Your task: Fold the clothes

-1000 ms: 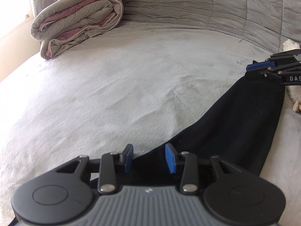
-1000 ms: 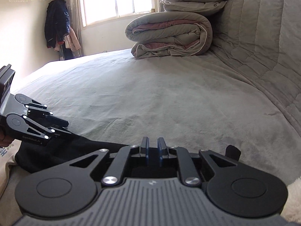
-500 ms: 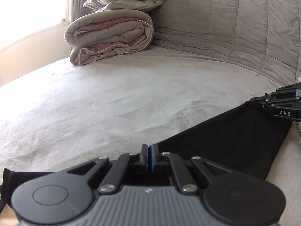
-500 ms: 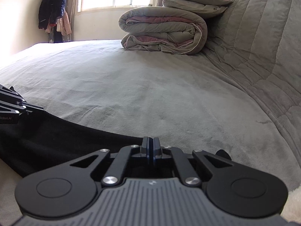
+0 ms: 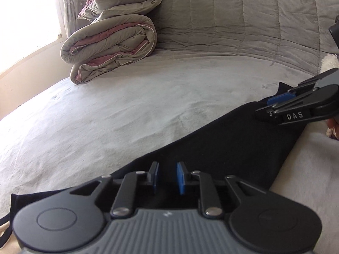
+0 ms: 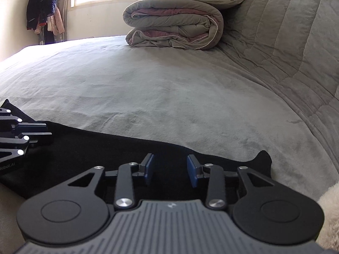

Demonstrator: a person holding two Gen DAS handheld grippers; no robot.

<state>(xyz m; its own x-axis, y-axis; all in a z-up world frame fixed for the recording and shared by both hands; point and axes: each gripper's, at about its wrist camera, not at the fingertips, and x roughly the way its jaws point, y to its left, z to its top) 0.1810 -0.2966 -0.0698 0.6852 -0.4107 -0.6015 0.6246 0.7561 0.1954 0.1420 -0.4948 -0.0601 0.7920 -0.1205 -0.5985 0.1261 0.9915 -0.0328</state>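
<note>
A black garment (image 5: 222,139) lies flat in a long band across the near part of the grey bed (image 5: 127,110). My left gripper (image 5: 167,177) is open, its blue pads apart just over the garment's far edge, with nothing between them. My right gripper (image 6: 170,170) is open too, over the same black garment (image 6: 101,148) near its corner. Each gripper shows in the other's view: the right gripper (image 5: 269,105) at the right edge, the left gripper (image 6: 47,134) at the left edge, both low over the cloth.
A rolled grey-and-pink duvet (image 5: 110,48) with a pillow (image 5: 125,0) on top sits at the far end of the bed. A quilted grey cover (image 6: 286,31) rises on the right. Something white and fluffy (image 6: 328,216) lies at my right. Clothes (image 6: 44,10) hang by the window.
Both grippers were shut on the garment's edge half a second ago and have now opened, letting it go. The black cloth lies flatter and further onto the bed.
</note>
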